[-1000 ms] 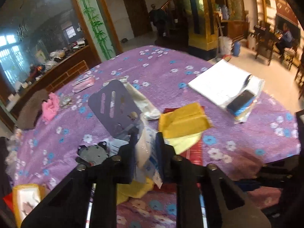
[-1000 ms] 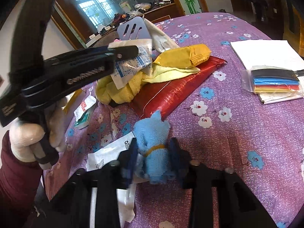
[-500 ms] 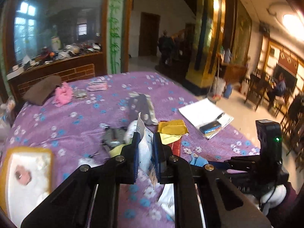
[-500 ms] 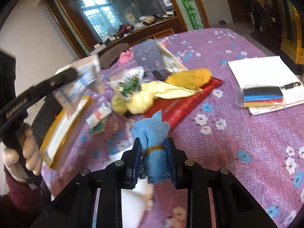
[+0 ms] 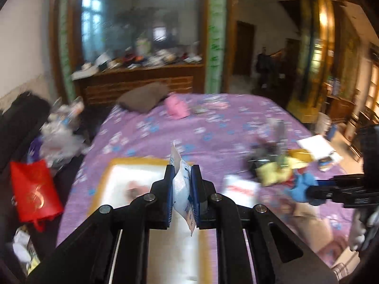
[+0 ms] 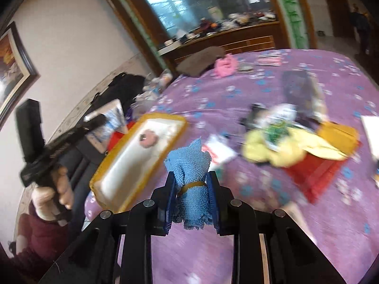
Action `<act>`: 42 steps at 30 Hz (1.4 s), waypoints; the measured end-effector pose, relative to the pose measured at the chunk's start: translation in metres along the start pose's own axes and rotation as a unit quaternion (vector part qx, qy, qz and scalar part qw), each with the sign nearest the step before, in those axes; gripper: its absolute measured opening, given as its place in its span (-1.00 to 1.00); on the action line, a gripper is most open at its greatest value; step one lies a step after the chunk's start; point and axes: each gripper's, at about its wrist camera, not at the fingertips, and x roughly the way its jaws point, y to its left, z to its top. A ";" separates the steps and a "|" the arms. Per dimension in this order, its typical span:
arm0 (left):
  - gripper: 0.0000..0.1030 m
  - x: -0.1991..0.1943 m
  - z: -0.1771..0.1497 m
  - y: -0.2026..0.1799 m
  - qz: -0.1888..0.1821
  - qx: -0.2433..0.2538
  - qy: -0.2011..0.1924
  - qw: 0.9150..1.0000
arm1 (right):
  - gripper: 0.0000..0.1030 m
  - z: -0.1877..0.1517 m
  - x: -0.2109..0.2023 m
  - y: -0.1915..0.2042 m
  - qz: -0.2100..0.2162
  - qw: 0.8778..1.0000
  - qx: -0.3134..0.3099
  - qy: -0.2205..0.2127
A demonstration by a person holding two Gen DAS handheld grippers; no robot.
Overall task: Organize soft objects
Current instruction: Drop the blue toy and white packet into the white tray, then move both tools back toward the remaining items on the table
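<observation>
- Left gripper [image 5: 181, 190] has its jaws pinched close on a thin white plastic sachet with blue print [image 5: 180, 182], which stands on edge between the pads and pokes out above them; the left wrist view shows it held above the near end of the tray.
- Right gripper [image 6: 192, 190] grips a bundled blue knitted cloth tied with a yellow band [image 6: 189, 168], jaws pressed to its sides at the band, carried over the tablecloth just beside the tray's near corner.
- Round table under a purple flowered cloth [image 6: 236, 94] bears everything; both views are blurred, so small details are uncertain.
- Shallow rectangular white tray with a yellow rim [image 6: 99, 179] sits at the table's left edge, with one small pinkish item [image 6: 148, 138] already lying in it.
- Pile of yellow cloths on a red flat packet [image 6: 315, 172] lies well apart from the tray, to the right, not yet sorted.
- Step in hand, as I judge it: transport, with both held things being carried to the tray.
- Next move, I judge, calls for lowering the sachet inside the rim, then parting the jaws; the right must shift left over the rim before letting the bundle go, clear of the left gripper.
</observation>
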 end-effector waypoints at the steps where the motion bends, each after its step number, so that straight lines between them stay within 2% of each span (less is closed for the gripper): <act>1: -0.79 0.009 -0.002 0.014 0.008 -0.012 0.007 1.000 | -0.52 0.008 0.013 0.007 0.007 1.000 0.001 0.008; 4: -0.79 0.035 -0.008 0.044 0.029 -0.032 0.025 0.999 | -0.52 0.028 0.051 0.023 0.023 0.999 0.005 0.029; 9: -0.79 0.078 -0.020 0.076 0.033 -0.060 0.056 0.996 | -0.52 0.060 0.113 0.045 0.045 0.997 0.014 0.056; 13: -0.78 0.101 -0.023 0.086 0.037 -0.071 0.067 0.995 | -0.51 0.080 0.166 0.055 0.057 0.995 0.031 0.075; 17: -0.66 0.116 -0.022 0.097 0.045 -0.096 0.067 0.992 | -0.49 0.097 0.217 0.057 0.043 0.995 0.043 0.083; 19: -0.54 0.118 -0.025 0.106 0.041 -0.121 0.071 0.989 | -0.40 0.100 0.234 0.058 0.017 0.996 0.037 0.077; 20: -0.50 0.116 -0.025 0.110 0.037 -0.128 0.073 0.988 | -0.23 0.100 0.240 0.063 0.010 0.997 0.032 0.076; 21: -0.42 0.113 -0.028 0.113 0.037 -0.133 0.075 0.988 | 0.05 0.099 0.248 0.067 -0.001 0.997 0.024 0.076; 23: -0.23 0.106 -0.029 0.117 0.043 -0.138 0.070 0.987 | 0.33 0.098 0.255 0.076 -0.003 0.998 0.009 0.068; 24: -0.05 0.098 -0.032 0.118 0.051 -0.146 0.061 0.986 | 0.44 0.098 0.255 0.080 -0.004 0.998 -0.001 0.062; 25: 0.09 0.093 -0.034 0.119 0.056 -0.152 0.054 0.985 | 0.46 0.095 0.253 0.085 -0.006 0.998 -0.007 0.059; 27: 0.18 0.085 -0.039 0.118 0.060 -0.163 0.036 0.984 | 0.46 0.092 0.244 0.091 -0.002 0.999 -0.010 0.051; 29: 0.18 0.084 -0.046 0.111 0.059 -0.165 0.032 0.984 | 0.46 0.090 0.231 0.088 0.000 0.999 -0.007 0.041; 32: 0.18 0.094 -0.050 0.098 0.052 -0.162 0.058 0.984 | 0.46 0.084 0.211 0.078 0.003 1.000 0.003 0.027; 35: 0.18 0.101 -0.058 0.091 0.021 -0.197 0.082 0.977 | 0.46 0.075 0.188 0.064 0.006 1.000 0.015 0.014; 37: 0.18 0.106 -0.070 0.083 0.019 -0.218 0.099 0.971 | 0.46 0.067 0.169 0.055 0.004 1.000 0.017 0.008; 40: 0.18 0.103 -0.074 0.067 0.020 -0.211 0.096 0.972 | 0.46 0.054 0.130 0.041 -0.004 1.000 0.013 -0.004; 42: 0.18 0.097 -0.071 0.065 0.019 -0.223 0.096 0.970 | 0.46 0.046 0.100 0.035 -0.014 1.000 0.008 -0.015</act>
